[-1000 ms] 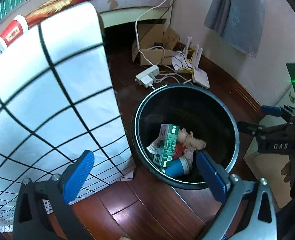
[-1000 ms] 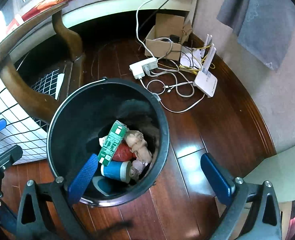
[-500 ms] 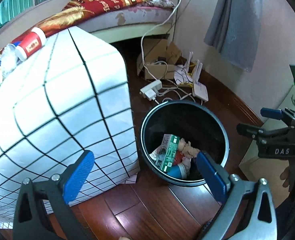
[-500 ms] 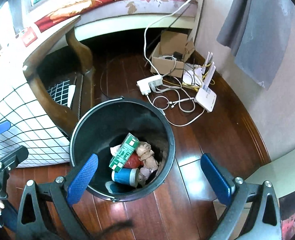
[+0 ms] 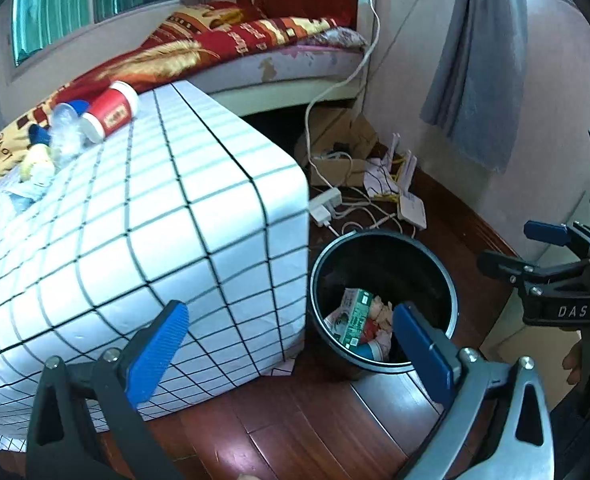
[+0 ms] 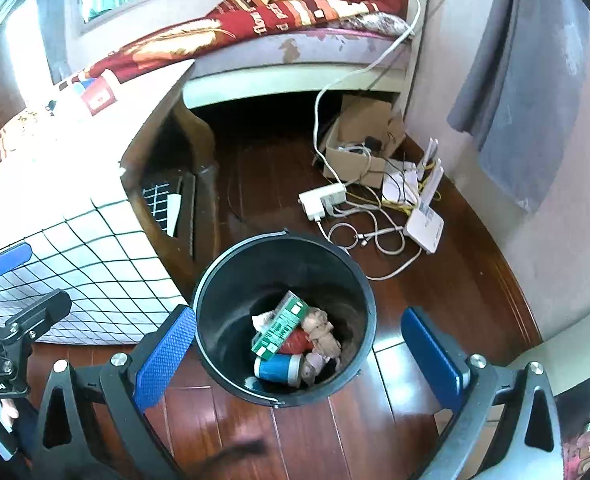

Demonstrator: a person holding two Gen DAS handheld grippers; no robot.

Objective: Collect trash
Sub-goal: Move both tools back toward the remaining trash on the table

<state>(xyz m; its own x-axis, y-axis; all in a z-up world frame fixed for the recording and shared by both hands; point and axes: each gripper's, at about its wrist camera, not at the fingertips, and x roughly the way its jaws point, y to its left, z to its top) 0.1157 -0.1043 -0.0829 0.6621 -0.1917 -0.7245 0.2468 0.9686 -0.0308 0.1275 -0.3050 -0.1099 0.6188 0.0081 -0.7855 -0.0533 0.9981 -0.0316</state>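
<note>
A black bin (image 5: 449, 280) stands on the wood floor beside the table; it also shows in the right wrist view (image 6: 359, 280). It holds a green carton (image 6: 281, 328), a blue cup (image 6: 279, 368) and crumpled paper (image 6: 323, 332). On the checked tablecloth (image 5: 167, 216) lie a red paper cup (image 5: 111, 114), a clear plastic bottle (image 5: 65, 130) and small scraps (image 5: 35, 168). My left gripper (image 5: 291, 350) is open and empty, above the table's corner and the bin. My right gripper (image 6: 299, 354) is open and empty above the bin.
A power strip (image 6: 321, 200), tangled cables (image 6: 371, 232), a white router (image 6: 425, 224) and a cardboard box (image 6: 359, 148) lie on the floor behind the bin. A bed with a red blanket (image 5: 231, 48) stands beyond the table. A grey cloth (image 5: 479, 64) hangs on the wall.
Both grippers have risen and pulled back from the bin, which now looks smaller. The table top with the red cup and bottle has come into view. Both stay open.
</note>
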